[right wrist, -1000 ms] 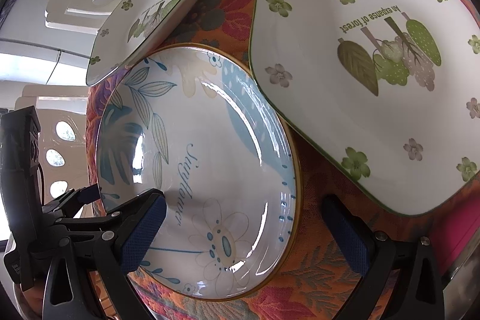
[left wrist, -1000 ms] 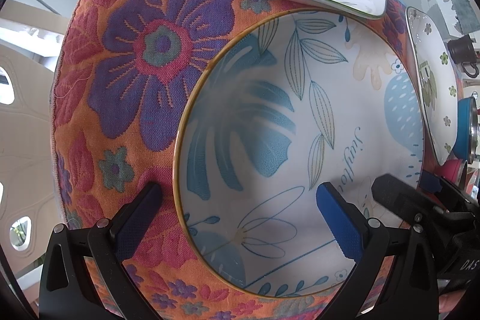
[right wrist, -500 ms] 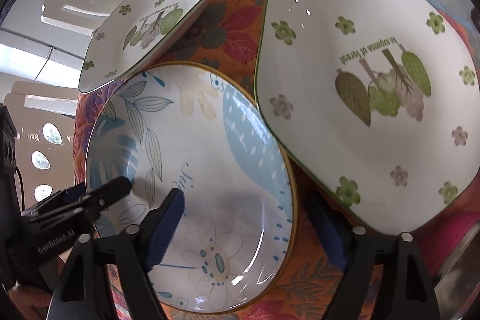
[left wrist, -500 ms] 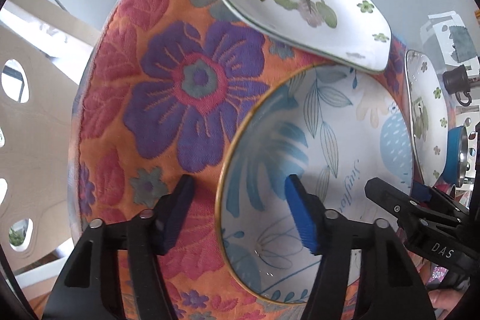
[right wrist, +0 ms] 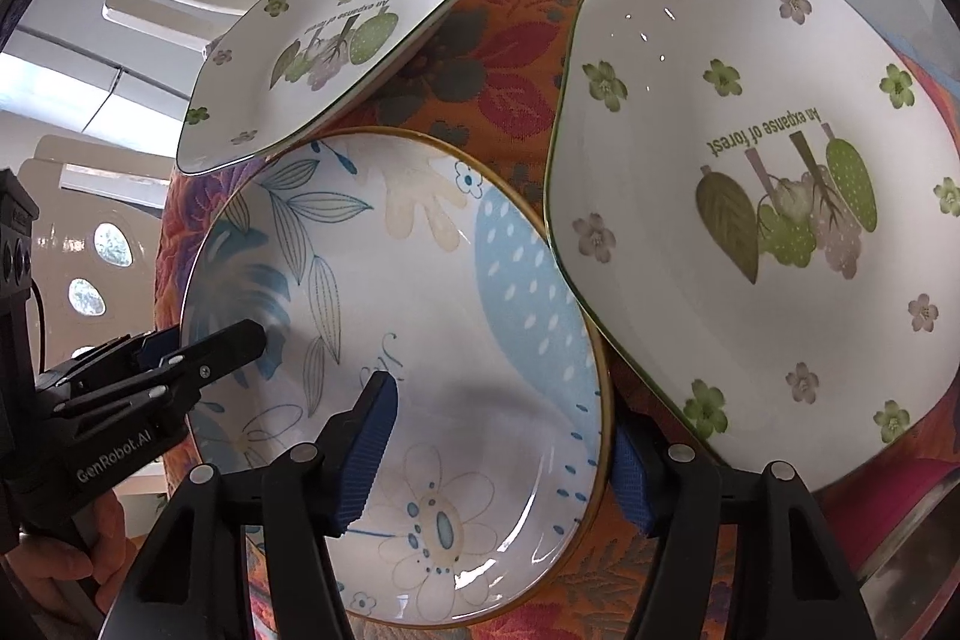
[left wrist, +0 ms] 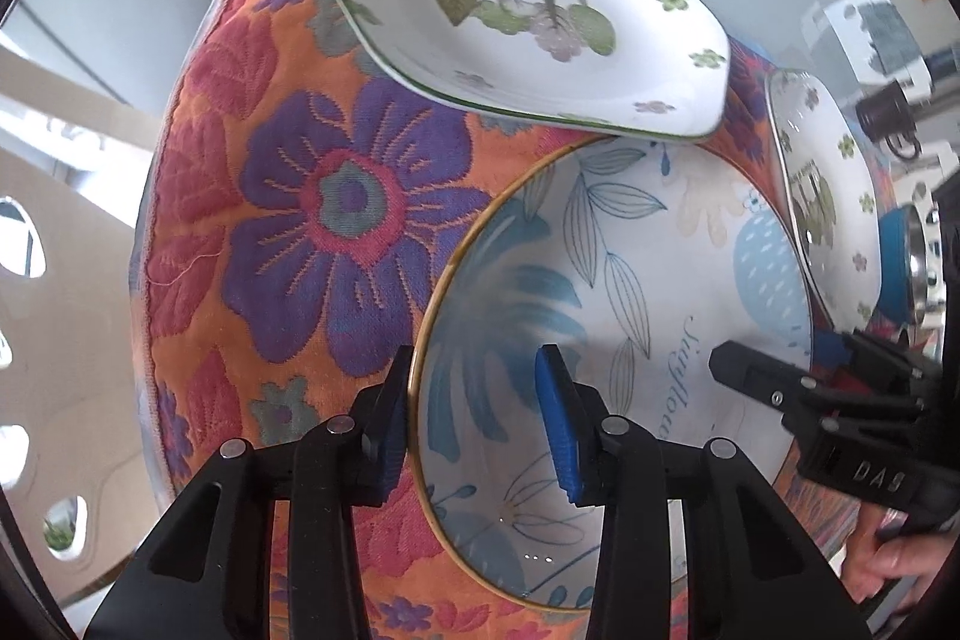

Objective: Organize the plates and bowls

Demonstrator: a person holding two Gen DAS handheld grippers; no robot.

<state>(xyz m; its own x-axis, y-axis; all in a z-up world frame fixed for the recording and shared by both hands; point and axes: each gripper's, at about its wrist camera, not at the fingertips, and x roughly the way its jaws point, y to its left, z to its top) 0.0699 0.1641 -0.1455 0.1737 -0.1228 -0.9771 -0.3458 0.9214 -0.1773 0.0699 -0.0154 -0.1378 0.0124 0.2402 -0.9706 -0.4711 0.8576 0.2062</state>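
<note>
The round blue-leaf plate (right wrist: 414,364) is straddled at opposite rims: left gripper (left wrist: 474,424) and right gripper (right wrist: 498,454), both part-open, rim not yet pinched.

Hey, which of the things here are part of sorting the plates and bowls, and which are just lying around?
For the job:
- round blue-leaf plate, straddled by both grippers
- far forest plate
- near forest plate

Lying about:
- floral cloth
- blue-rimmed metal container
- dark mug

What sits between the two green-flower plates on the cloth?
Bare orange floral cloth separates the far plate from the near plate; the right wrist view shows it.
</note>
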